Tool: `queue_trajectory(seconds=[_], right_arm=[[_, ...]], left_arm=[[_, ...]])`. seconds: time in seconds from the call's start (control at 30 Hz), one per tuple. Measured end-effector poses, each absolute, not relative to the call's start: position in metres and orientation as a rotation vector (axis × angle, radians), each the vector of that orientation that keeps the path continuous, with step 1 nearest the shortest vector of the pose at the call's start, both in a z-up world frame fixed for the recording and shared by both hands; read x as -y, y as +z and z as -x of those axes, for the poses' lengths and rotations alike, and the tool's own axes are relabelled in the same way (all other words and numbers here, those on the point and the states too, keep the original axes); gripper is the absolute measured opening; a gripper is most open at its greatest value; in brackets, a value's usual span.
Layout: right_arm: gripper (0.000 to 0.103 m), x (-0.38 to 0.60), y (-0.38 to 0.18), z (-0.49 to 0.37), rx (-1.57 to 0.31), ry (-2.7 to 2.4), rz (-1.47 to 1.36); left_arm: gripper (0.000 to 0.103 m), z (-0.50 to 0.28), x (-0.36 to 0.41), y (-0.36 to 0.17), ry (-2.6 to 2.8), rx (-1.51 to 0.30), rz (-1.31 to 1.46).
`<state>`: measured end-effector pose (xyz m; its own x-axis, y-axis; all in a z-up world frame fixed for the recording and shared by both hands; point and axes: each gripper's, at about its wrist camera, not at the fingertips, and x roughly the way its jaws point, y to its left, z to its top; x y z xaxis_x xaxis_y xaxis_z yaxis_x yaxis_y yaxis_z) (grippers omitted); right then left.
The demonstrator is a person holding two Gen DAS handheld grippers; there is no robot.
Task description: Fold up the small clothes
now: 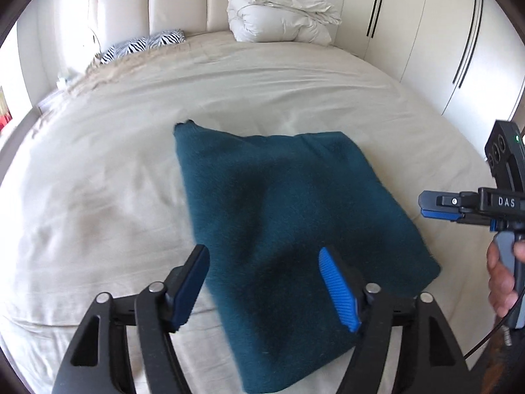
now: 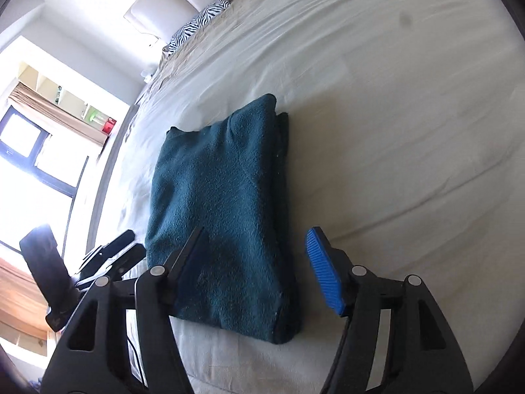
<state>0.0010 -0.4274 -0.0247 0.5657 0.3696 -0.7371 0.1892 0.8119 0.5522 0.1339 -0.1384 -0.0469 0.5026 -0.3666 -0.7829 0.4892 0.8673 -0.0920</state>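
A dark teal fleece garment (image 1: pixel 288 216) lies folded into a thick rectangle on the bed; it also shows in the right wrist view (image 2: pixel 223 203). My left gripper (image 1: pixel 262 282) is open and empty, held just above the garment's near edge. My right gripper (image 2: pixel 256 262) is open and empty, above the garment's near right corner. In the left wrist view the right gripper (image 1: pixel 426 205) shows from the side at the right of the garment, apart from it. The left gripper (image 2: pixel 111 256) shows at the left edge of the garment in the right wrist view.
The beige bed sheet (image 1: pixel 98 180) spreads all around. A rolled white duvet (image 1: pixel 279 10) and a zebra-print pillow (image 1: pixel 144 44) lie by the headboard. White wardrobe doors (image 1: pixel 426 32) stand at the right. A window (image 2: pixel 29 151) is at the bed's left.
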Motion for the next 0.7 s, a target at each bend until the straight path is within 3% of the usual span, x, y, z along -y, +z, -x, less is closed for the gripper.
queue_trajectory(seconds=[0.37,0.7], right_arm=[[0.062,0.421,-0.066,-0.044,-1.068,0.11,-0.649],[0.06,0.406,-0.096,-0.088,-1.096,0.158,-0.654]], left_arm=[[0.08,-0.15,0.125,-0.069,-0.464,-0.965,-0.15],[0.085,-0.189,0.11,-0.112,-0.59,-1.15,0.133]])
